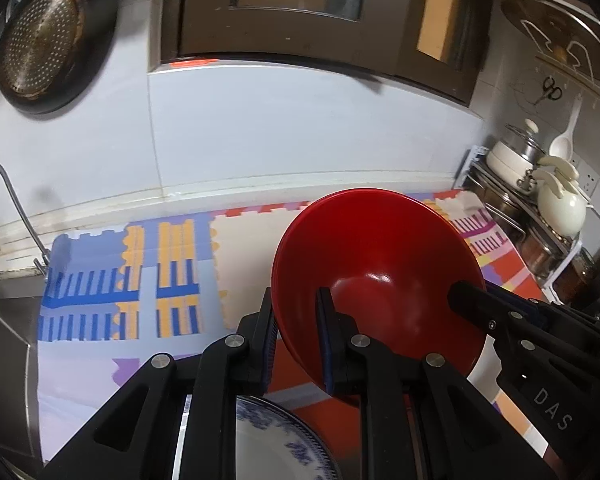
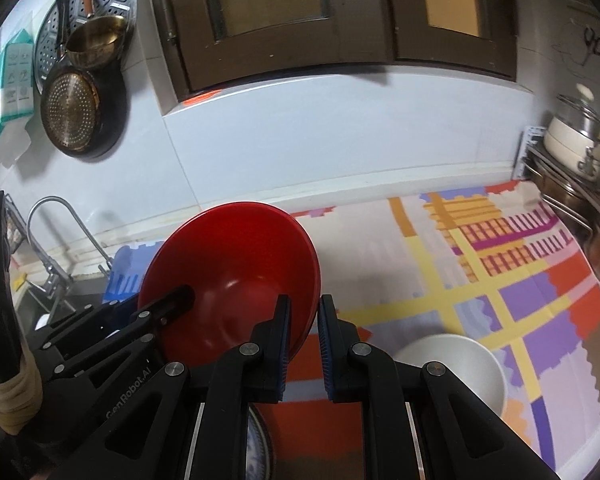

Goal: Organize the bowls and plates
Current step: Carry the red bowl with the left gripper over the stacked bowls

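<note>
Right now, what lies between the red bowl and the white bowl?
Right wrist view: one side of the right claw, which straddles the red bowl rim, then bare mat up to the white bowl.

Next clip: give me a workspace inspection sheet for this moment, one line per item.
Surface: counter covered by a multicoloured patterned mat.
Job's things: glossy red bowl held tilted above the mat; blue-and-white patterned plate below the grippers; plain white bowl upright on the mat.
Clutter: nothing seen on the mat.
Grippers: left gripper clamps the red bowl's rim; right gripper straddles the opposite rim, but closure is unclear.
Cables: nothing seen.
Surroundings: perforated round pan hanging on the wall, brown wooden cabinet above, metal faucet at the sink, rack of pots.
</note>
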A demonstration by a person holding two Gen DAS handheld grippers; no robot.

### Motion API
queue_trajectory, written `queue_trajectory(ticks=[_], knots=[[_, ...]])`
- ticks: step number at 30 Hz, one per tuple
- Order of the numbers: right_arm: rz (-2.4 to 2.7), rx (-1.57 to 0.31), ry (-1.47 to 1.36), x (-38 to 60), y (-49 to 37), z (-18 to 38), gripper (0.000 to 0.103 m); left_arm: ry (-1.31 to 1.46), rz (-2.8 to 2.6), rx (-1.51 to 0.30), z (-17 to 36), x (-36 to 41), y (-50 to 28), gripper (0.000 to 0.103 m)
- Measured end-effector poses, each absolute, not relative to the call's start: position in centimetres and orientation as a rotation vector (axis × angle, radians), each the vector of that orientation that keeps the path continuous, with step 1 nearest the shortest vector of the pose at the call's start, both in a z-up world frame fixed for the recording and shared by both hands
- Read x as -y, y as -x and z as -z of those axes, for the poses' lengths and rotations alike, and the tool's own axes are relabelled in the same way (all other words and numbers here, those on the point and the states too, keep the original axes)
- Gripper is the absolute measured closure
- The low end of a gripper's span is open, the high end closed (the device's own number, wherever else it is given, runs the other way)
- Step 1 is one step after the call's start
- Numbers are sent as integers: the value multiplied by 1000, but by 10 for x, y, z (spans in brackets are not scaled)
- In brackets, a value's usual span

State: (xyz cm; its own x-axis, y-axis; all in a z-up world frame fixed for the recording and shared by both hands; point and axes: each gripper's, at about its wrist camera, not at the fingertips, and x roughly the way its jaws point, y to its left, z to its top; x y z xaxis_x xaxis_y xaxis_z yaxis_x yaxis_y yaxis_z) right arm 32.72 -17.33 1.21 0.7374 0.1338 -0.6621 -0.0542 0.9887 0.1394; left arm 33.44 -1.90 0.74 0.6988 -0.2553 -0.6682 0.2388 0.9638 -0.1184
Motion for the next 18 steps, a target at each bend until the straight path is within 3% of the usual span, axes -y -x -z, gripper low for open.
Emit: queue_trajectory(ticks=[18], knots=[[13, -738, -154, 251, -291, -9, 88, -41, 396, -782, 0, 99, -313, 84]])
